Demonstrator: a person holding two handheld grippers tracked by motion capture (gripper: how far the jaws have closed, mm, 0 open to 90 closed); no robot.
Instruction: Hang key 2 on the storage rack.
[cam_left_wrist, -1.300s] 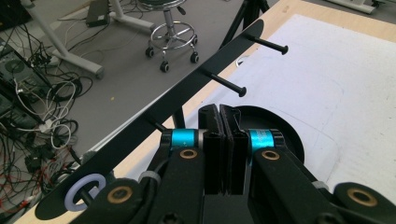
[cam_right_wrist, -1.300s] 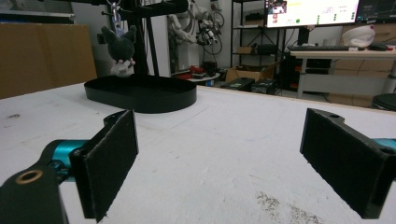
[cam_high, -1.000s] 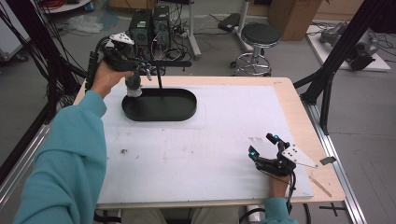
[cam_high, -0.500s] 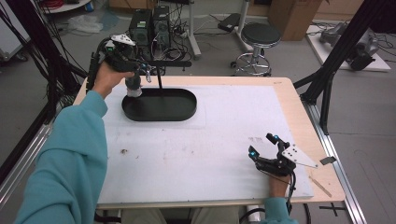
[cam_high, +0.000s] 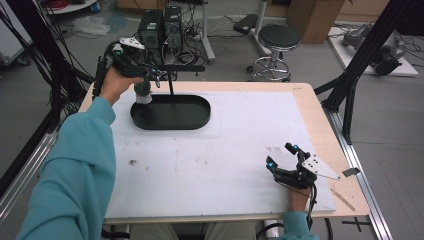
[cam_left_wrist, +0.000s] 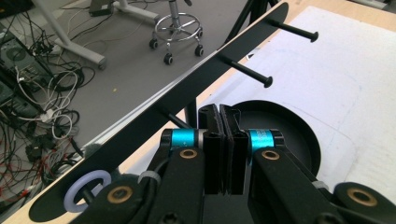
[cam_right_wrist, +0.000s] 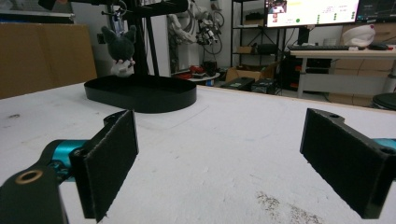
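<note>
At the far left of the table, my left gripper (cam_high: 152, 80) hovers beside the left end of the black hanger bar (cam_high: 180, 68). Its jaws are pressed flat together, and I see nothing caught between them in the left gripper view (cam_left_wrist: 219, 112). The white ring (cam_left_wrist: 88, 186) sits threaded on the end peg of that bar, just left of the jaws and apart from them. Below it the dark plush toy (cam_high: 142, 92) dangles over the left end of the oval black tray (cam_high: 170, 122); from the right gripper view the plush (cam_right_wrist: 122, 49) hangs free above the tray rim.

Comparing with the last second, nothing has shifted: the left gripper, the plush and the ring all sit where they were. I read that as the hanging being done, with the toy carried by the peg alone.

My right gripper (cam_high: 280, 155) rests on the white mat (cam_high: 225, 165) at the near right, well apart from the stand, its jaws spread wide and empty. The other pegs (cam_left_wrist: 250, 73) stand bare.
</note>
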